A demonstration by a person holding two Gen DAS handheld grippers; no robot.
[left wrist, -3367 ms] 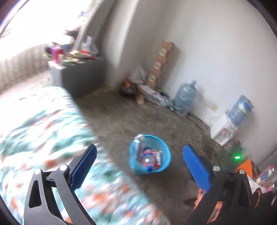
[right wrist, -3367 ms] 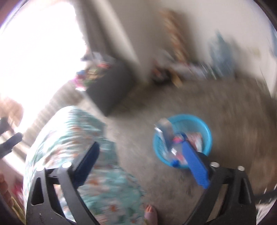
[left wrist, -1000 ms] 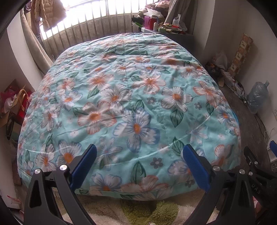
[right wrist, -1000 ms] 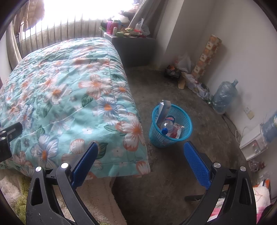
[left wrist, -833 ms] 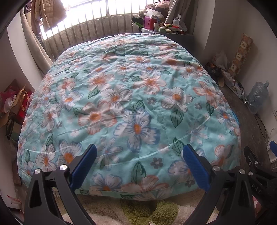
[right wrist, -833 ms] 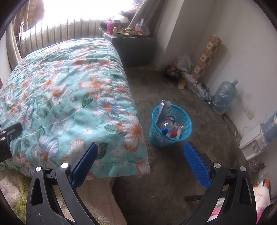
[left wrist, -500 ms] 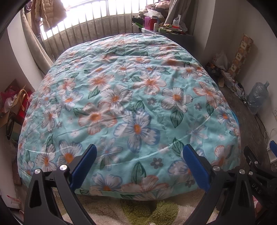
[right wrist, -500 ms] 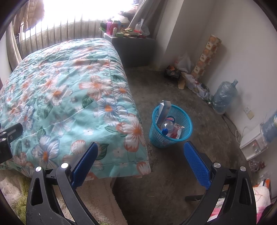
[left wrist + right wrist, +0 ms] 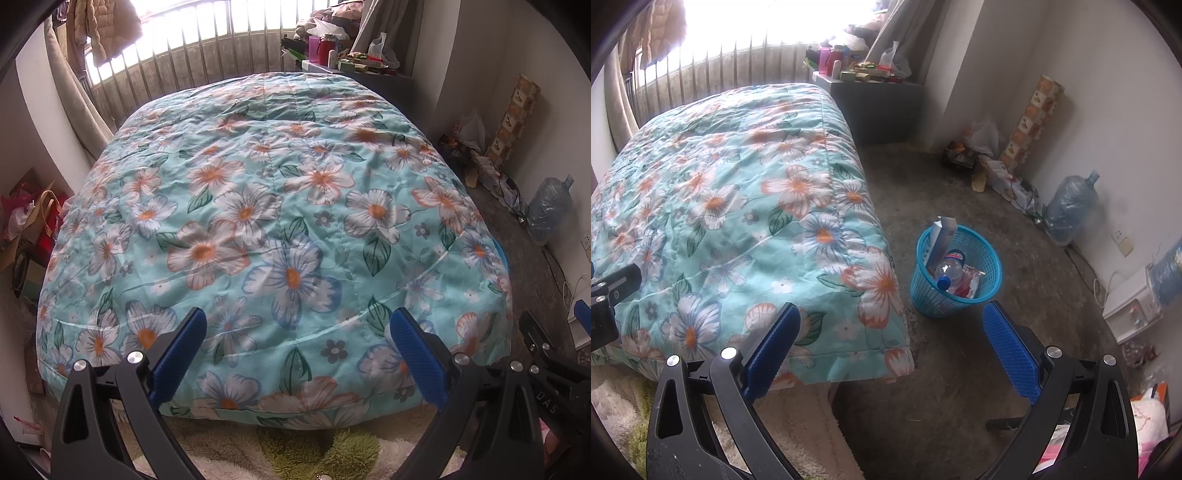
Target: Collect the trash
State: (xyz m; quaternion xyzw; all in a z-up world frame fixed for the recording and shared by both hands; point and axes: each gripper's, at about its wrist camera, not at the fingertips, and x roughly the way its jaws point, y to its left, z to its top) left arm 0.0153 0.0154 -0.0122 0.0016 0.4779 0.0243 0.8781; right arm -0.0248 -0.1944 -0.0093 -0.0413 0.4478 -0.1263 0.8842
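Observation:
A blue mesh trash basket (image 9: 986, 288) stands on the concrete floor beside the bed's corner. It holds a carton (image 9: 940, 236), a plastic bottle (image 9: 948, 271) and a red wrapper (image 9: 967, 282). My right gripper (image 9: 890, 343) is open and empty, held above the floor in front of the basket. My left gripper (image 9: 295, 354) is open and empty, held over the foot of the bed with the floral quilt (image 9: 280, 229). Only a sliver of the basket's rim (image 9: 501, 251) shows past the bed in the left wrist view.
A grey cabinet (image 9: 882, 107) with bottles and boxes stands by the window. Boxes, bags and a water jug (image 9: 1069, 206) line the right wall. A white appliance (image 9: 1132, 306) sits at far right. A shaggy rug (image 9: 295, 454) lies at the bed's foot. Bags (image 9: 26, 225) are left of the bed.
Over the last second nothing has visibly moved. Since 3.4 s ago both grippers have drawn back from the basket, and the left one now faces the bed.

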